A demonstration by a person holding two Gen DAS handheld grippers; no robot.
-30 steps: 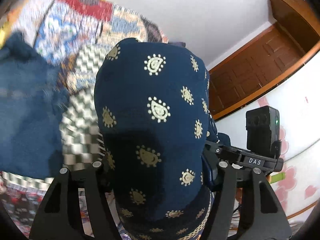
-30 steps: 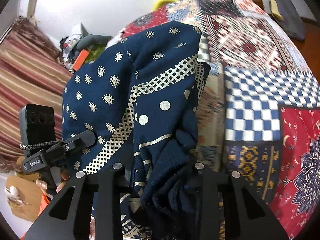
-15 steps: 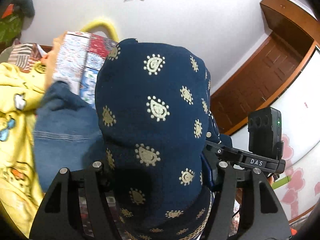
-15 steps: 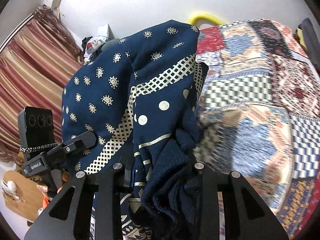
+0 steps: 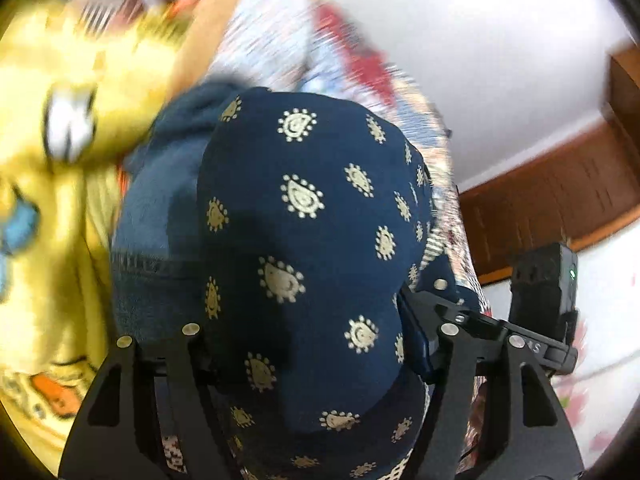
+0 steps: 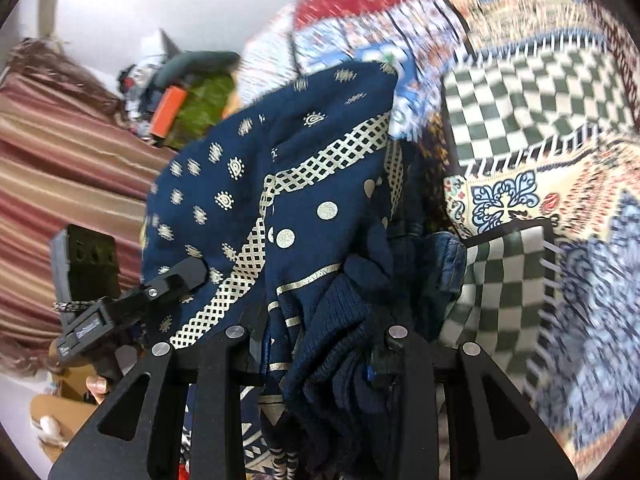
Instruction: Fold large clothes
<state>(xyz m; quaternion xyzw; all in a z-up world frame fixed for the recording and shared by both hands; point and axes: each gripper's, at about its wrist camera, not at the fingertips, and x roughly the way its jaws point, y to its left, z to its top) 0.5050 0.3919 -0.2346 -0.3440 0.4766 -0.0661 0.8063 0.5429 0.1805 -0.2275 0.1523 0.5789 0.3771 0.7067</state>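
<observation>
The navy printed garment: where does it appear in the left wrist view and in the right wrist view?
Left wrist: the navy printed garment fills the centre, bulging between the left gripper's fingers.
Right wrist: it hangs centre-left, bunched between the right gripper's fingers.
Shared landmark: the patchwork bedspread behind it.

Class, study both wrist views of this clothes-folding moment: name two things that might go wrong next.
1. The navy printed garment bulges over the left gripper, hiding most of that view, so placement may be misjudged.
2. It is bunched unevenly in the right gripper and may crease when laid on the patchwork bedspread.
</observation>
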